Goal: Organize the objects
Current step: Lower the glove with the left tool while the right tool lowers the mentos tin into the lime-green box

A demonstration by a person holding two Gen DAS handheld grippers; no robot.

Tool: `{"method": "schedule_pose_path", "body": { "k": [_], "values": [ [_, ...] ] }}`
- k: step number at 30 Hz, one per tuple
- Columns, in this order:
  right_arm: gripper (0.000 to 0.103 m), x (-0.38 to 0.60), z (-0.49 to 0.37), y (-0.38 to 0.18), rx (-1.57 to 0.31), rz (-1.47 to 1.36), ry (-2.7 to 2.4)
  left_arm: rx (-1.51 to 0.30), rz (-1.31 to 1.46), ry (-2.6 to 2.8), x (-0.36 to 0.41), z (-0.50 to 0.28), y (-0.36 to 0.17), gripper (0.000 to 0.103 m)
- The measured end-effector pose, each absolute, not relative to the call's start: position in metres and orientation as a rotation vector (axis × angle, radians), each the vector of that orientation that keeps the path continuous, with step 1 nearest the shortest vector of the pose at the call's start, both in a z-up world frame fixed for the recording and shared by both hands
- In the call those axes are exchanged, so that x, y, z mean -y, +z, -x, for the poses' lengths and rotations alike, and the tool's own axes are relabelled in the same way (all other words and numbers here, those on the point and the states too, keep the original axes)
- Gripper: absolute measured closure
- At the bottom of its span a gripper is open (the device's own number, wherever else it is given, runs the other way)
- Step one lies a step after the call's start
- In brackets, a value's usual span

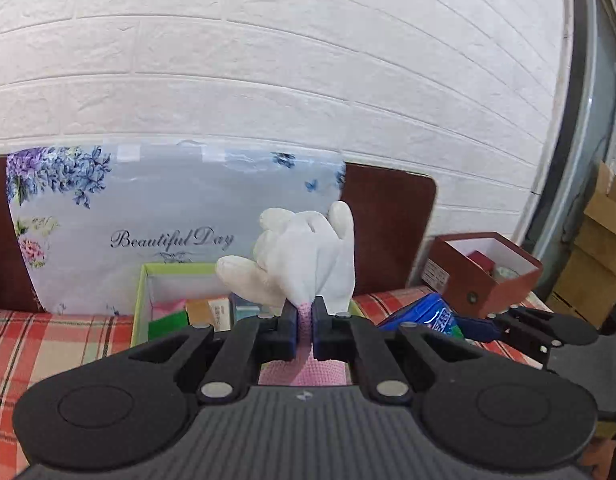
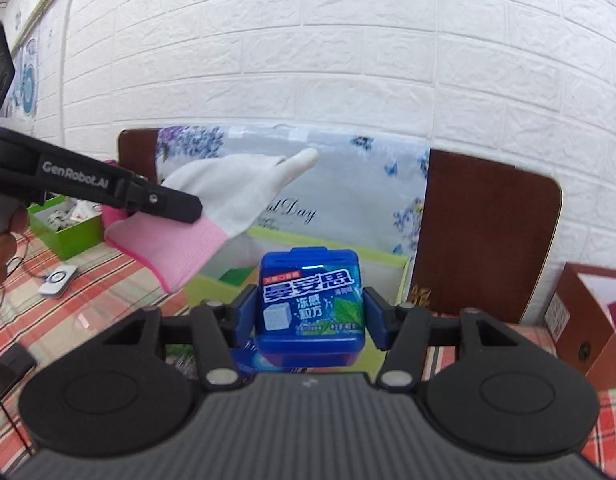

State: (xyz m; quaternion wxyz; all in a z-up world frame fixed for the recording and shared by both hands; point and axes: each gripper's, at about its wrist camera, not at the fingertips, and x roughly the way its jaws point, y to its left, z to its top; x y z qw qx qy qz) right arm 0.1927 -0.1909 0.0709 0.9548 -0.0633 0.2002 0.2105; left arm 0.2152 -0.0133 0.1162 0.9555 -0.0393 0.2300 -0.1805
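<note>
A white glove with a pink cuff [image 1: 303,248] hangs in the air above the table, pinched at the cuff by my left gripper [image 1: 303,320], which is shut on it. In the right wrist view the same glove [image 2: 211,208] sticks out to the right of the left gripper [image 2: 187,206]. My right gripper [image 2: 310,312] is shut on a blue gum box [image 2: 310,292], with one pad on each side. Both are held up in front of a light green open box [image 2: 388,258]. From the left wrist, the gum box [image 1: 424,316] shows at the right.
A floral "Beautiful Day" package [image 1: 167,208] leans on a brown board against the white brick wall. A red-brown open box [image 1: 488,272] stands at the right. A second green box [image 2: 67,232] and a small white device [image 2: 59,278] lie on the plaid tablecloth at the left.
</note>
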Motion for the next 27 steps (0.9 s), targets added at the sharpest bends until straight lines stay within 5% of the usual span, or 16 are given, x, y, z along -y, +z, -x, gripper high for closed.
{"method": "schedule_pose_path", "body": {
  "k": [22,23,24,26,27],
  "values": [
    [0.046,0.16,-0.343,-0.011,-0.517,0.167,0.358,-0.609,0.079,-0.288,0.021,-0.353,0.03,0.093],
    [0.032,0.159,-0.345,-0.016,-0.518,0.175,0.357,-0.605,0.07,-0.294,0.021,-0.352,0.029,0.079],
    [0.023,0.158,-0.344,-0.019,-0.51,0.188,0.343,-0.605,0.06,-0.288,0.021,-0.351,0.027,0.048],
    [0.0,0.159,-0.338,-0.023,-0.463,0.212,0.306,-0.57,0.045,-0.235,0.018,-0.344,0.026,0.015],
    [0.0,0.16,-0.334,-0.023,-0.446,0.22,0.295,-0.534,0.034,-0.201,0.017,-0.339,0.027,0.015]
  ]
}}
